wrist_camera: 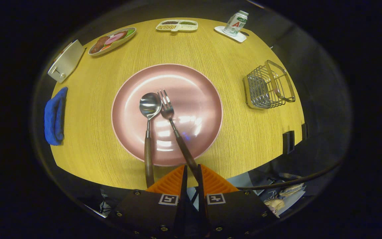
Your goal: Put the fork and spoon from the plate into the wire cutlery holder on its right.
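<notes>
A pink plate (199, 94) sits in the middle of the wooden table (244, 139). A spoon (150, 106) and a fork (168, 111) lie on it side by side, heads away from me and dark handles pointing back over the near rim. My gripper (192, 168) is at the plate's near edge. Its fingers are closed to a narrow gap with the end of the fork handle pinched between them. The spoon handle ends just left of the left finger and is free. The wire cutlery holder (269, 87) stands to the right of the plate, and I see nothing inside it.
A blue cloth (55, 116) lies left of the plate, and a white box (65, 61) stands behind it. Along the far edge are an oval dish of food (112, 40), a divided tray (177, 25) and a can (235, 22) on a white coaster. The table's near edge runs just beneath my fingers.
</notes>
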`<state>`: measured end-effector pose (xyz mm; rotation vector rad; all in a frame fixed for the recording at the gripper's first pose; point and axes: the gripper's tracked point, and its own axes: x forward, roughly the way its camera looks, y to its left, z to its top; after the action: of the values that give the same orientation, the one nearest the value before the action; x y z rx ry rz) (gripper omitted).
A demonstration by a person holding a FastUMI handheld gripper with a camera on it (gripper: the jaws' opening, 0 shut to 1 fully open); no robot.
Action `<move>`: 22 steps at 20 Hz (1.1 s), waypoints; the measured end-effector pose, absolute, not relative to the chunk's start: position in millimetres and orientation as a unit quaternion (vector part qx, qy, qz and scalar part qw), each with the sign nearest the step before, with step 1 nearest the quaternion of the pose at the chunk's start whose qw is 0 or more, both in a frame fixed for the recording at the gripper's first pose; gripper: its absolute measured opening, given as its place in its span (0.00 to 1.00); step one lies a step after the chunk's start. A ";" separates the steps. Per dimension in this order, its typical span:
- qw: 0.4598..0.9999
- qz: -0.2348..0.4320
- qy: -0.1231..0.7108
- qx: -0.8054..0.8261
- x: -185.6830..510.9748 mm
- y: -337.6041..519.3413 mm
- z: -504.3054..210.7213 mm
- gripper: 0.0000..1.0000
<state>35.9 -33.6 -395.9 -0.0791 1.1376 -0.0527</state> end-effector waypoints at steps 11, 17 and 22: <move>0.836 -0.001 0.544 -0.074 39.2 -37.7 -405.6 0.17; 0.838 0.013 0.538 -0.082 40.0 -33.1 -408.5 0.17; 0.847 0.018 0.524 -0.092 46.7 -25.4 -390.9 0.01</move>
<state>46.7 -25.4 -390.9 -0.1946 1.1043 0.0373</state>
